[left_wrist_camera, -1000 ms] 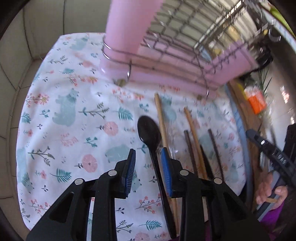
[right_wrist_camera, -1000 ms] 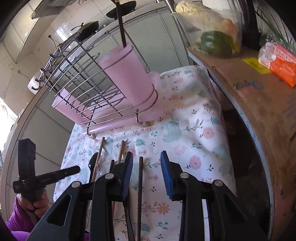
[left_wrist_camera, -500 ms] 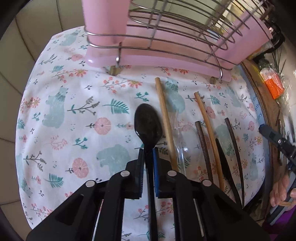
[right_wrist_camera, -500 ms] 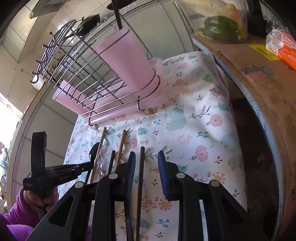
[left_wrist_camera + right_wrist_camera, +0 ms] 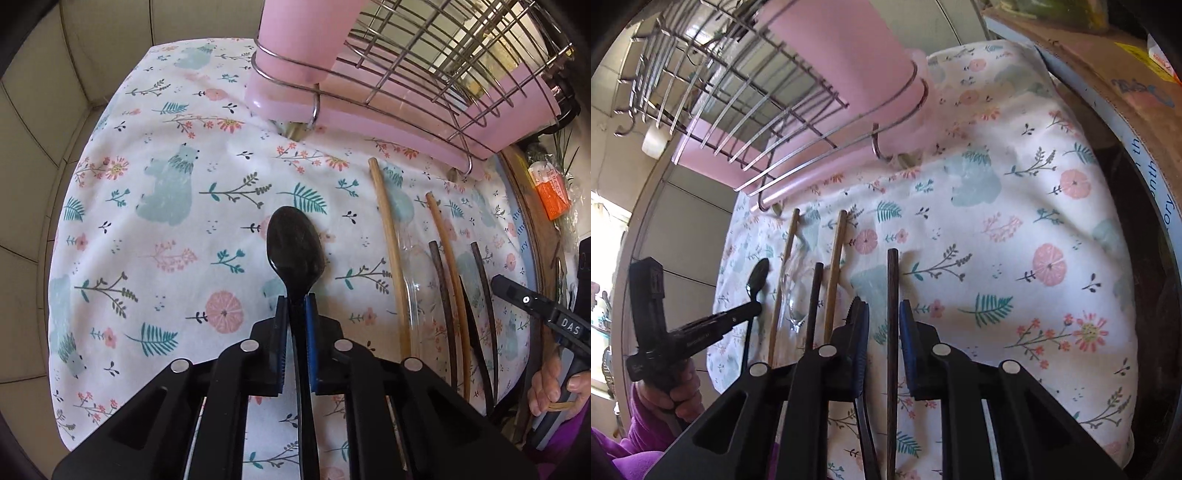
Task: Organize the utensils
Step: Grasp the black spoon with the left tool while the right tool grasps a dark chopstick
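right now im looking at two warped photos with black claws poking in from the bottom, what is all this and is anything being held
Those claws are hand-held grippers, one in each of a person's hands, each with a wide-angle camera looking along its fingers. One picture is from the left gripper, the other from the right gripper. On a floral cloth lie a black spoon, chopsticks and a dark fork, before a wire rack with a pink cup. The left gripper is shut on the spoon's handle. The right gripper's jaws have just been closing around a dark chopstick, with gaps still showing.
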Tool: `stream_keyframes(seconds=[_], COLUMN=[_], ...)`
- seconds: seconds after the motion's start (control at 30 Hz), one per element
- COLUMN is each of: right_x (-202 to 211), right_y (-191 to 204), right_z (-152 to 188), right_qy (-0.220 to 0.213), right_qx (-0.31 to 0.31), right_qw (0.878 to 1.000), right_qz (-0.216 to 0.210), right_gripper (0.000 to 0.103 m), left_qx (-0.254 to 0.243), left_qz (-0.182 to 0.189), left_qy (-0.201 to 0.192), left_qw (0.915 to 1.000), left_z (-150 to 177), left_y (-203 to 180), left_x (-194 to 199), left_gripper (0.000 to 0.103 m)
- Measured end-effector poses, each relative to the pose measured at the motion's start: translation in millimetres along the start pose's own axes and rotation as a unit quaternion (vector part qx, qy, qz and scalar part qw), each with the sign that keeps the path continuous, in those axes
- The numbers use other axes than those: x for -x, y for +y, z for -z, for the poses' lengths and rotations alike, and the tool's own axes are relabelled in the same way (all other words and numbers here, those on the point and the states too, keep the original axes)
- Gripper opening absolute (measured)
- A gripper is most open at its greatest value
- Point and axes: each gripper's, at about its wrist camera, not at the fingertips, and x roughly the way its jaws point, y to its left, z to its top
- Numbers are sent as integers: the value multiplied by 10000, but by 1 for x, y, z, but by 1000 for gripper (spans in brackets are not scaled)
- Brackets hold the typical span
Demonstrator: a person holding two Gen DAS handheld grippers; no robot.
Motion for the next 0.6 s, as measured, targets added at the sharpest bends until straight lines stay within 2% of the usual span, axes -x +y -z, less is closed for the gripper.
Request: stream_keyframes(seconds=[0.27, 0.37, 0.43, 0.6], right_x=[-22, -31, -30, -20], right_y=[9, 9, 5, 0], right_z=[-11, -15, -14, -8], right_qy=[294, 367, 345, 141], right_qx=[125, 150, 91, 51], right_qw=[9993, 9990, 9993, 9999], right_qz=[187, 214, 91, -25], right_gripper=[16, 6, 6, 6], left_qx=[-155, -124, -137, -357], left_qz=[232, 317, 323, 256], left_qy=[425, 654, 763, 654], left_qw=[9987, 9973, 9965, 9969], left_z=[-13, -22, -25, -23], left_y=[5, 8, 9, 5], left_x=[-8, -11, -12, -10], left_gripper=[10, 10, 10, 9])
